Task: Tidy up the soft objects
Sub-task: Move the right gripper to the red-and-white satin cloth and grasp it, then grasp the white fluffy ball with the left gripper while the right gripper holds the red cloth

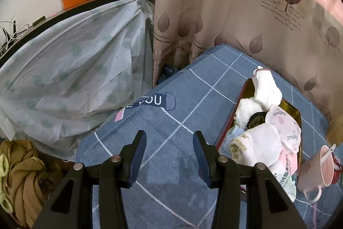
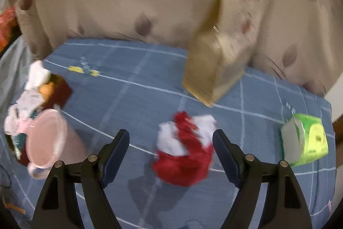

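Right gripper (image 2: 171, 143) jaws frame red-and-white cloth (image 2: 184, 149), untouched.

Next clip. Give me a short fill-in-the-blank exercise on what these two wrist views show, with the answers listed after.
1. The red and white soft cloth lies on the blue ____ bedsheet.
2. The pink mug stands next to the red-walled ____ stuffed with soft things.
3. The left claw holds ____.
4. The tissue pack right of the cloth is ____.

Missing words: checked; box; nothing; green
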The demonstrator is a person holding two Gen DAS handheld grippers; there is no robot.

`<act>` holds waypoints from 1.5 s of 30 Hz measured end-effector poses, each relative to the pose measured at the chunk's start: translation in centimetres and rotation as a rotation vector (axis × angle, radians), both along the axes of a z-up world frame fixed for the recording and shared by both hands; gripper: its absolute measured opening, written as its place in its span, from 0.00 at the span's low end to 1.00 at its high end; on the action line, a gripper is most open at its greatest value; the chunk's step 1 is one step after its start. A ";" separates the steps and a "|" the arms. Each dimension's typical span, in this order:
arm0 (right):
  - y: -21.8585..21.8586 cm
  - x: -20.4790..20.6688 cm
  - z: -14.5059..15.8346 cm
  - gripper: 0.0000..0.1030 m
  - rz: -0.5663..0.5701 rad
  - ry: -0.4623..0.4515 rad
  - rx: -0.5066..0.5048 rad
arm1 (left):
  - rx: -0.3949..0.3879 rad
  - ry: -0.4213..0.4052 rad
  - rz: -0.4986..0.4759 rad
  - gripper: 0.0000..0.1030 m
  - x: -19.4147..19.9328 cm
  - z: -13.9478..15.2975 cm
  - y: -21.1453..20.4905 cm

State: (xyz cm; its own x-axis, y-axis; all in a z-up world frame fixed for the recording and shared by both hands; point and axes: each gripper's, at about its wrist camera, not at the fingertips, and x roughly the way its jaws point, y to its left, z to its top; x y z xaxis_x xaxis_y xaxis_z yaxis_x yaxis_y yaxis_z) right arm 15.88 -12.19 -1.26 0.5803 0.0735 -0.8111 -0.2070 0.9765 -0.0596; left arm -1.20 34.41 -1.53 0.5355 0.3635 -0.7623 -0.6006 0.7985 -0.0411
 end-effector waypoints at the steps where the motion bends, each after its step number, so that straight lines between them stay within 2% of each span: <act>1: -0.3 0.1 -0.5 0.75 -0.004 0.008 -0.004 | 0.001 0.003 -0.002 0.45 0.0 -0.1 0.0; 6: 0.0 0.6 -3.1 0.75 0.026 0.031 -0.036 | 0.004 0.017 -0.010 0.45 0.3 -0.4 -0.3; 11: 1.1 0.9 -5.2 0.73 0.064 0.018 -0.161 | 0.003 0.027 -0.013 0.45 0.4 -0.6 -0.3; 13: 1.3 1.1 -5.7 0.59 0.062 -0.001 -0.202 | 0.000 0.028 -0.011 0.45 0.4 -0.7 -0.3; 16: 1.0 1.5 -5.9 0.42 0.065 0.014 -0.191 | -0.001 0.027 -0.011 0.45 0.4 -0.7 -0.3; 22: 0.0 1.7 -4.1 0.25 0.044 -0.010 -0.086 | 0.000 0.027 -0.011 0.45 0.4 -0.7 -0.2; 27: -0.7 1.5 -2.0 0.22 0.028 -0.025 0.015 | 0.000 0.025 -0.010 0.45 0.4 -0.6 -0.3; 36: -3.0 -0.6 1.6 0.22 -0.028 -0.117 0.045 | 0.017 0.021 -0.017 0.45 0.5 -0.3 -0.5; 45: -9.5 -1.9 -0.4 0.22 -0.170 -0.097 0.043 | 0.071 0.033 -0.072 0.45 1.2 0.3 -3.1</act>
